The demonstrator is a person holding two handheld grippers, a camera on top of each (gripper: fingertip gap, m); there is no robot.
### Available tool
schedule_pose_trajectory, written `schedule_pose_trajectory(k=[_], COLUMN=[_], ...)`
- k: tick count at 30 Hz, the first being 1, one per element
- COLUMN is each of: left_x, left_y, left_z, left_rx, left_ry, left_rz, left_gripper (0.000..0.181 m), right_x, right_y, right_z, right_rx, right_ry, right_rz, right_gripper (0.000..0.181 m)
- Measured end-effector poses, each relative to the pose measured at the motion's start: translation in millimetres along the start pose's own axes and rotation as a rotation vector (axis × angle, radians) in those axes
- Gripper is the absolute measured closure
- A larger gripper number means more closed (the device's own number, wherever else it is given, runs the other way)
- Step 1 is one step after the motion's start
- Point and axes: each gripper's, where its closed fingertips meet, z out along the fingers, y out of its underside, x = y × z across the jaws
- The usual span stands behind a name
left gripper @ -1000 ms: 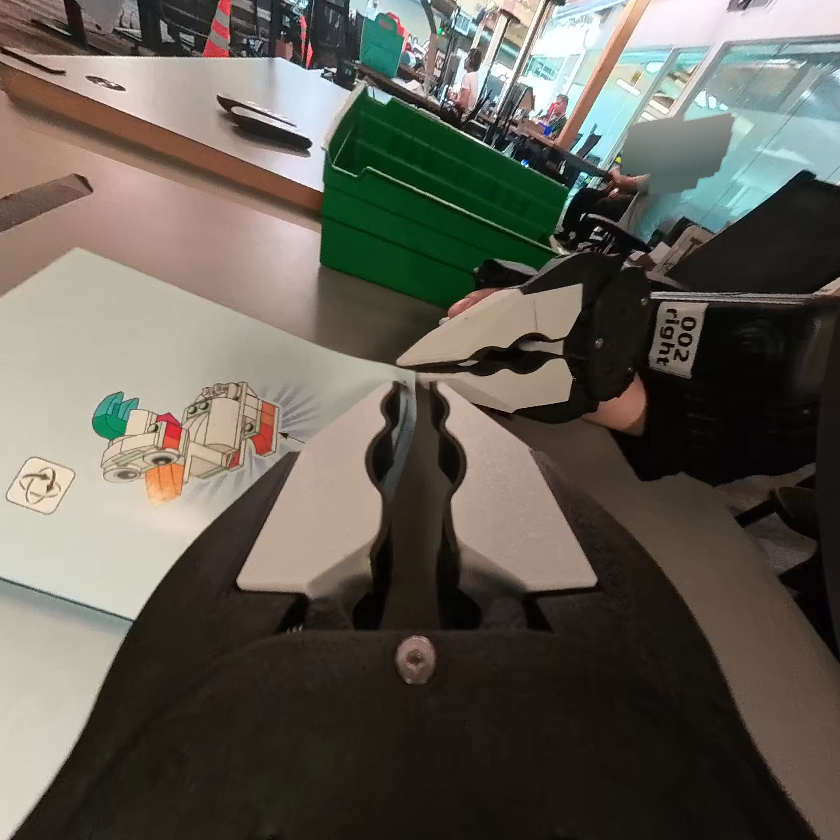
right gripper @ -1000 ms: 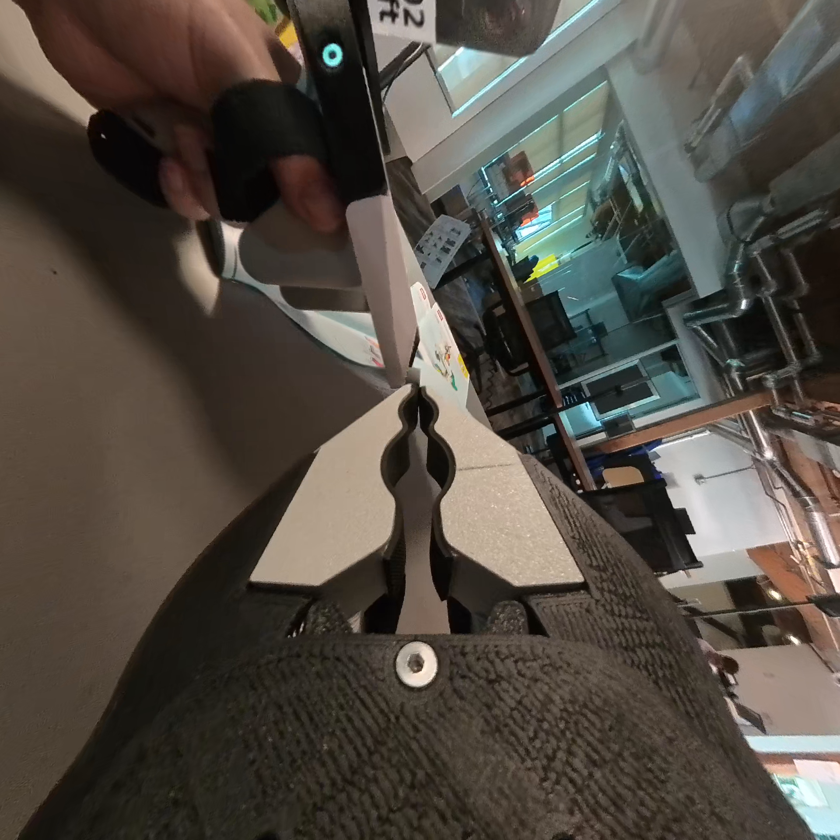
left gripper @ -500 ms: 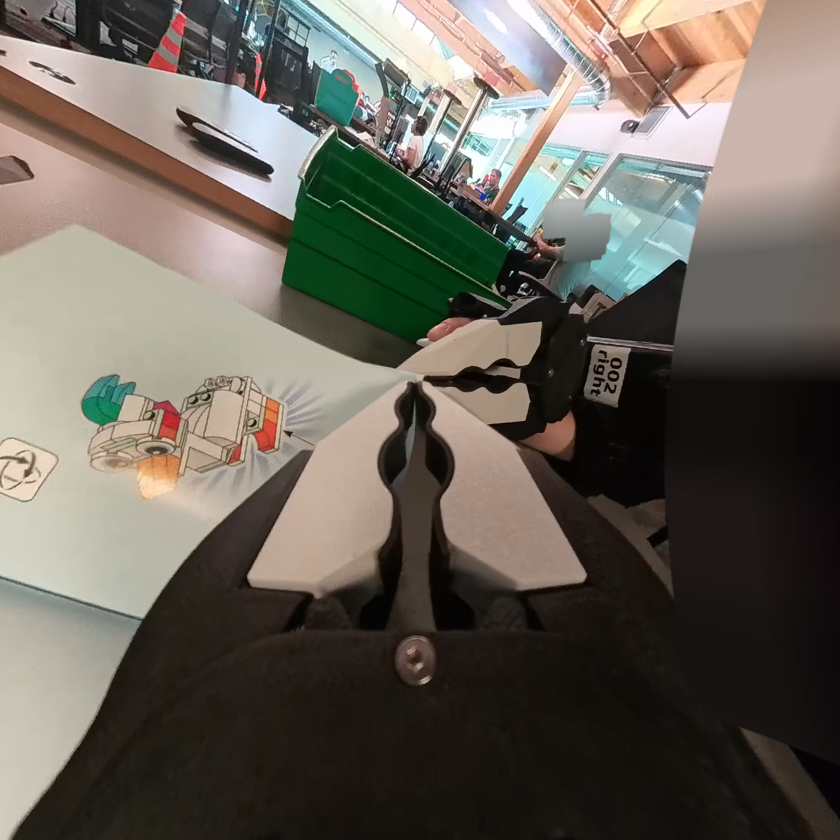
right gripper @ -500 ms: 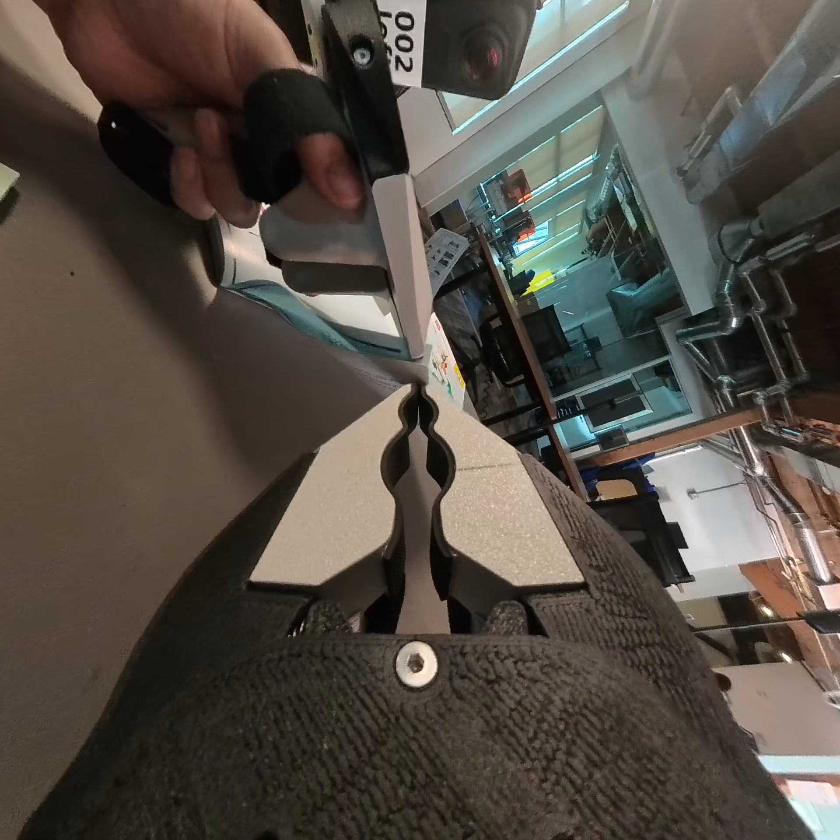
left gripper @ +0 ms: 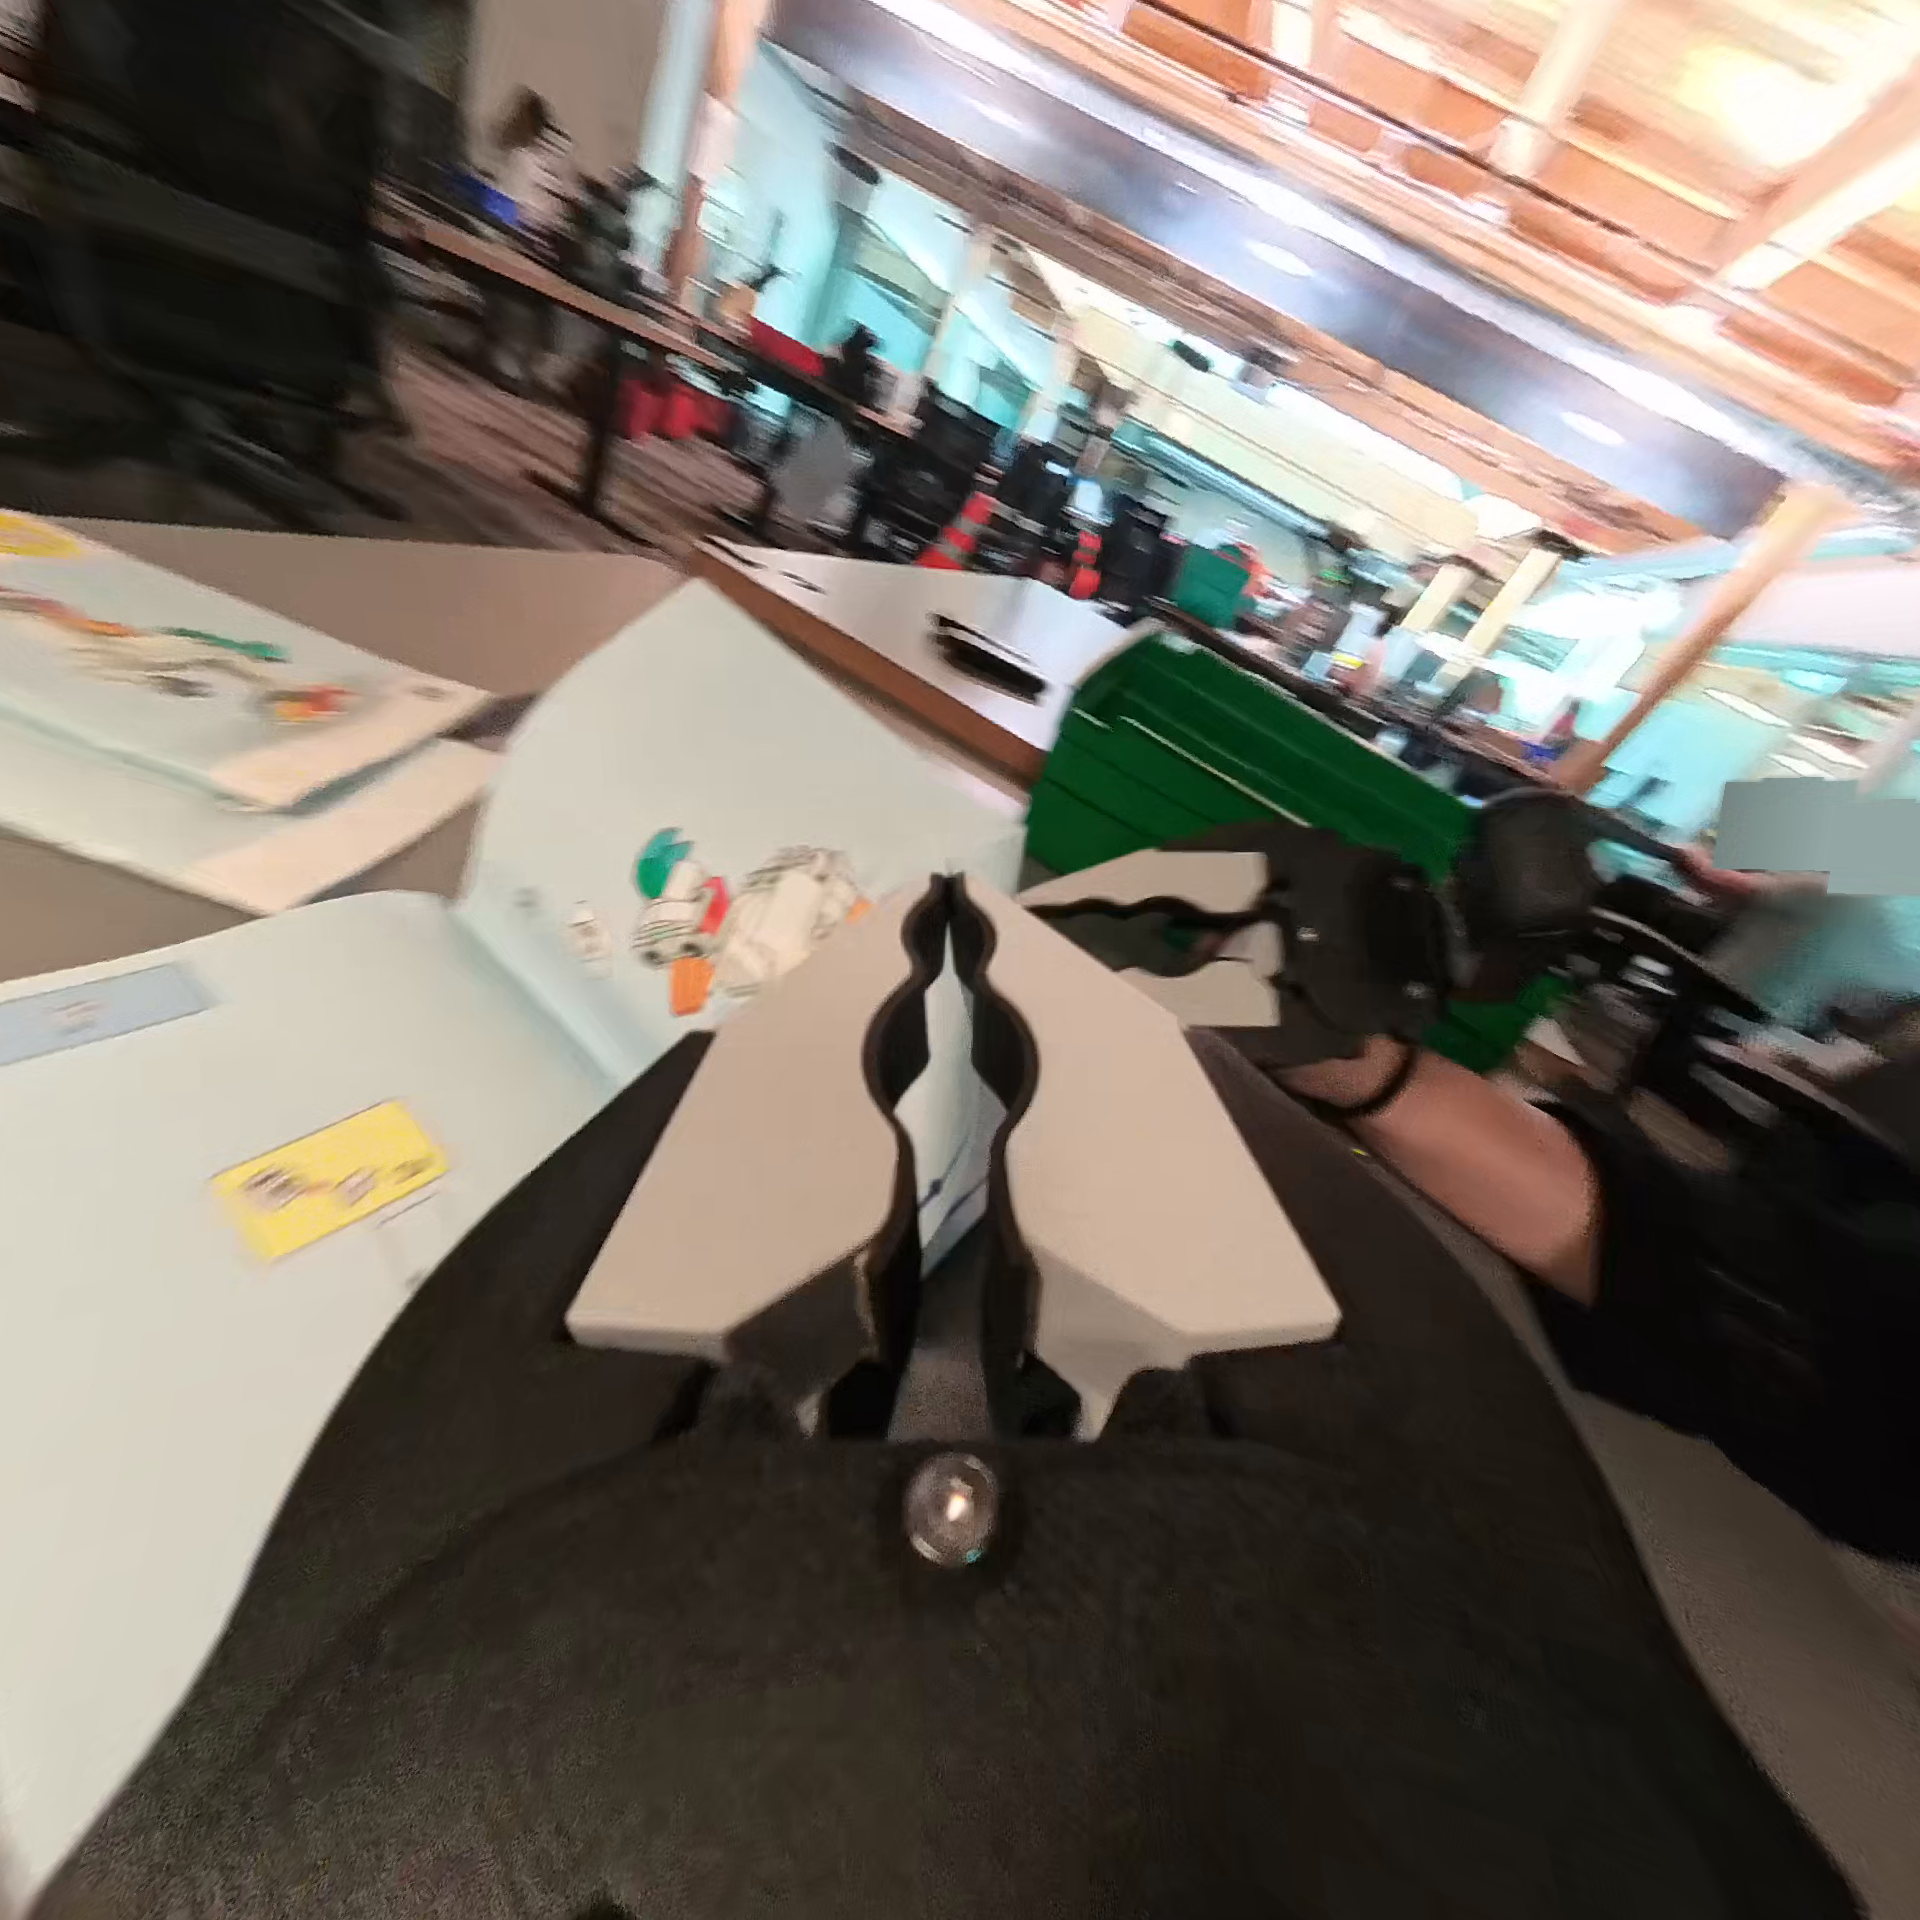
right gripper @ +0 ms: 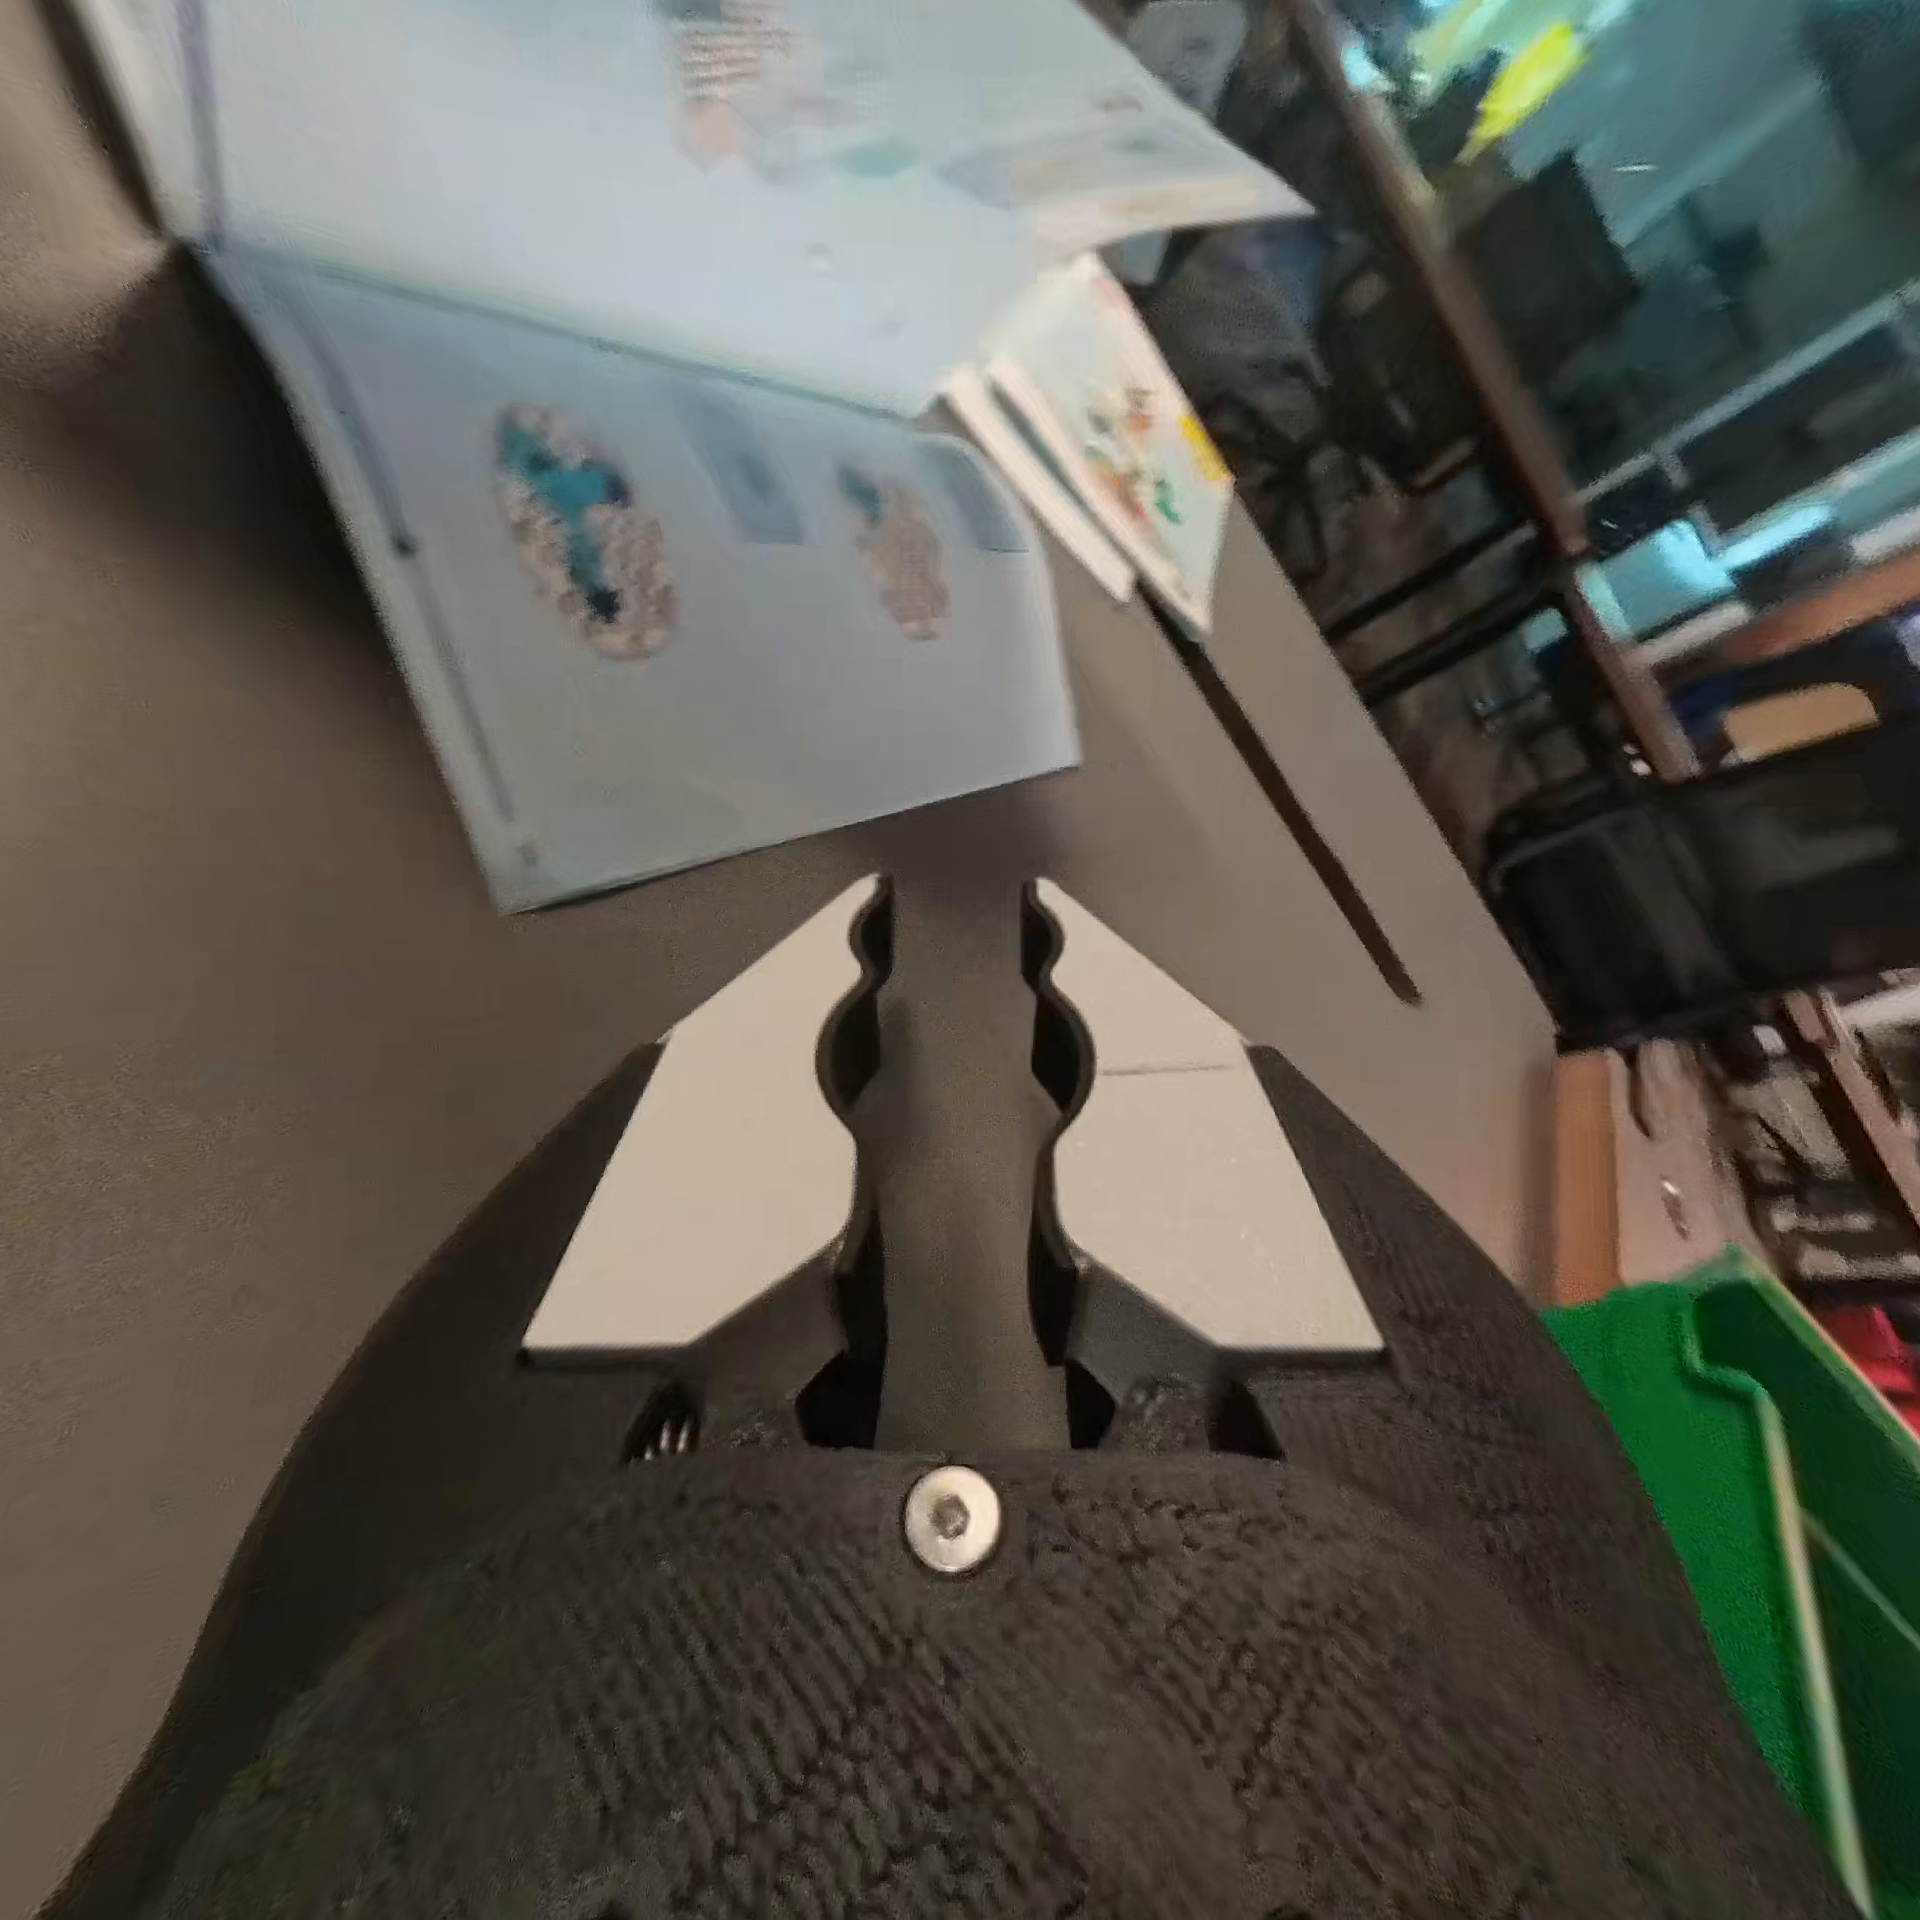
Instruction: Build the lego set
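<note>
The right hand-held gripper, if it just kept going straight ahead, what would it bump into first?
Probably the open booklet lying on the table. The right hand-held gripper is open and empty, its tips pointing at the booklet's near edge; depth is hard to judge.

Counted things on the grey table

There are two grippers: the left gripper (left gripper: pixel 951 891), with its fingertips closed on a page, and the right gripper (right gripper: pixel 956 894), with a gap between its fingers. There are three printed items: one open instruction booklet (right gripper: pixel 665 499) and, beside it, two thinner booklets (right gripper: pixel 1117 457) lying one upon the other. There is one stack of green bins (left gripper: pixel 1226 758); the number of bins in it cannot be told.
</note>
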Motion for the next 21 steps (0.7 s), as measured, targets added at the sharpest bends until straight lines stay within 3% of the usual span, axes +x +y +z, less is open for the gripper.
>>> schedule_pose_trajectory(k=[4, 7, 10, 13, 17, 21], left_x=[-28, -28, -21, -20, -3, 35], left_y=[-3, -6, 0, 1, -12, -22], left_z=[-38, -61, -69, -74, -91, -117], left_rx=[0.062, 0.096, 0.100, 0.122, 0.235, 0.331], left_ry=[-0.349, -0.482, -0.481, -0.454, -0.414, -0.398], left_rz=[0.154, 0.253, 0.254, 0.199, 0.190, 0.346], left_gripper=[0.181, 0.181, 0.181, 0.176, 0.167, 0.163], right_x=[19, -25, -71, -95, -113, -125], right_y=[-44, -82, -101, -115, -120, -119], right_z=[-27, -22, 8, 32, 52, 61], right_rx=[0.214, 0.304, 0.205, 0.118, -0.012, -0.084], right_ry=[0.159, -0.014, -0.258, -0.427, -0.550, -0.608], right_rz=[-0.009, 0.024, 0.112, 0.267, 0.421, 0.504], right_gripper=[0.165, 0.171, 0.163, 0.156, 0.145, 0.144])
